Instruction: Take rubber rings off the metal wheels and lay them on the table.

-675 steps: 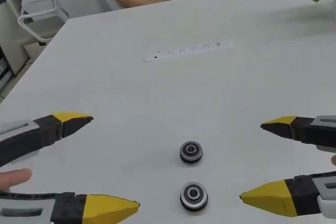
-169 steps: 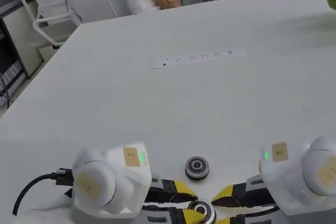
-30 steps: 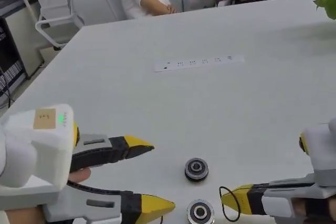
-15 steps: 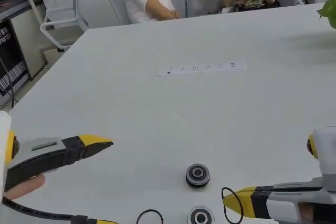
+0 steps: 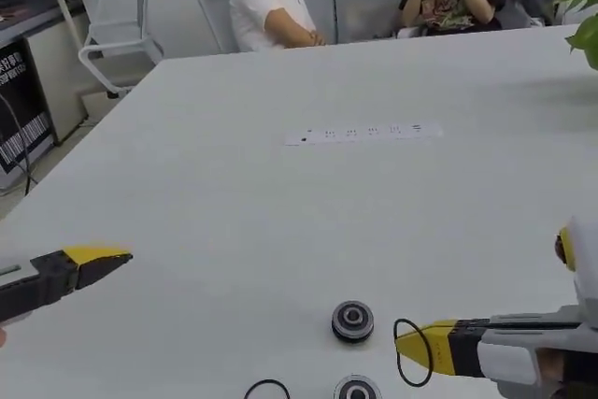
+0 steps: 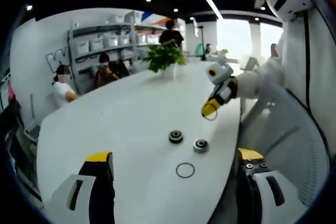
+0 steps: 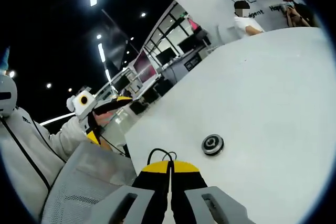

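Note:
Two metal wheels sit near the table's front edge: a dark-rimmed one [image 5: 352, 320] [image 6: 176, 136] [image 7: 212, 144] and a lighter one [image 5: 356, 389] [image 6: 200, 145] closer to me. One black rubber ring [image 5: 266, 390] [image 6: 185, 170] lies flat on the table, left of the near wheel. My right gripper [image 5: 419, 346] [image 7: 169, 166] is shut on a second rubber ring [image 5: 409, 362] [image 7: 160, 154], held just right of the wheels. My left gripper [image 6: 174, 156] stands wide open with nothing in it, well back to the left; its yellow fingertip [image 5: 93, 257] is over the left side of the table.
A white power strip [image 5: 364, 134] lies across the middle of the white table [image 5: 280, 221]. Two people sit at the far edge, with a white chair [image 5: 117, 16] at the back left. Plant leaves [image 5: 584, 7] hang over the right corner.
The left gripper has drawn back to the left, away from the wheels, leaving one ring on the table. The right gripper keeps its ring. The head camera has tilted up.

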